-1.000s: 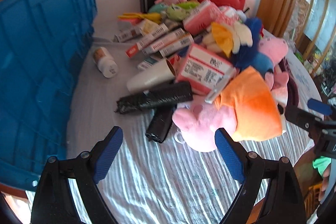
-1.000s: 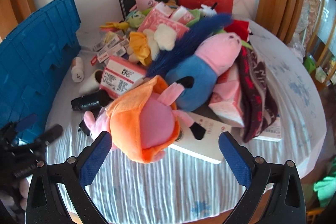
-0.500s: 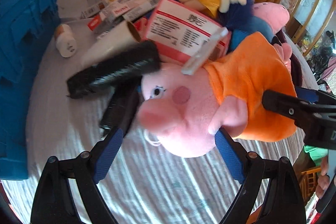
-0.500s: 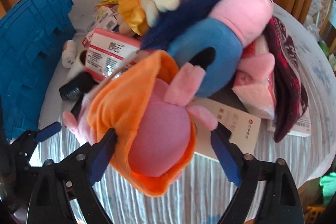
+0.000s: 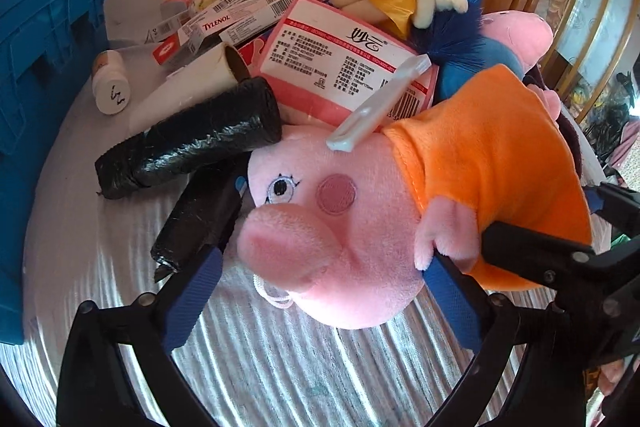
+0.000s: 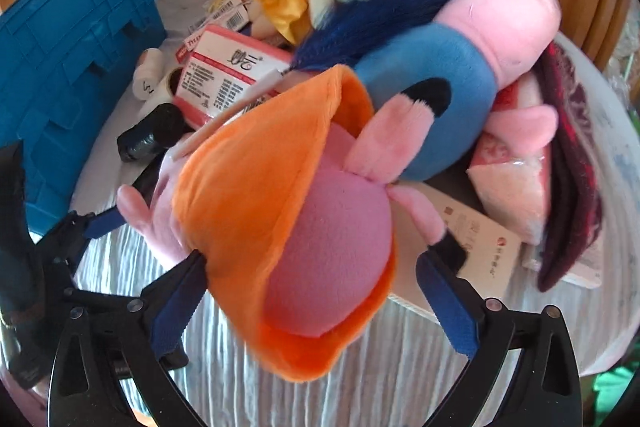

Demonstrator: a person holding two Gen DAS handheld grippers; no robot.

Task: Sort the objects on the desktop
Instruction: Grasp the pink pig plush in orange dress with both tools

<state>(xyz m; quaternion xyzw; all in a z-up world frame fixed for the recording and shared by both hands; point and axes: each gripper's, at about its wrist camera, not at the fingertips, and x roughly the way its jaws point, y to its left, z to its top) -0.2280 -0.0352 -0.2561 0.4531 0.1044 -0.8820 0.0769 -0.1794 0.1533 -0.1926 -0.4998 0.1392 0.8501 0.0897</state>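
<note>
So the step in hand looks like the very first pick of the sort: the pink pig plush in the orange dress [image 5: 360,211] is being lined up for a two-claw grab, and nothing is gripped yet. The plush is lying at the near edge of the bench [image 5: 280,367], at the front of the heap, its head just beside the black bag rolls [image 5: 192,147]. The left claw [image 5: 320,295] is spread wide around the head and snout, and its jaws have just been opening wider, with the head between them but not pinched. The right claw [image 6: 312,303] is spread wide too, set around the orange skirt end and pink bottom; its jaws have just been opening again after a small dip, pads not visibly pressing on the fabric. Next, both claws probably need to be closed on the soft body, gently and evenly, then it gets lifted clear toward the blue crate [image 5: 48,27] at the left edge, if that's where toys go. The white plastic strip [image 5: 376,103] resting on the pig's head could get dragged off. Compared with a second ago, the plush is seen much closer and larger in both views, now framed between the blue pads rather than beyond them.
</note>
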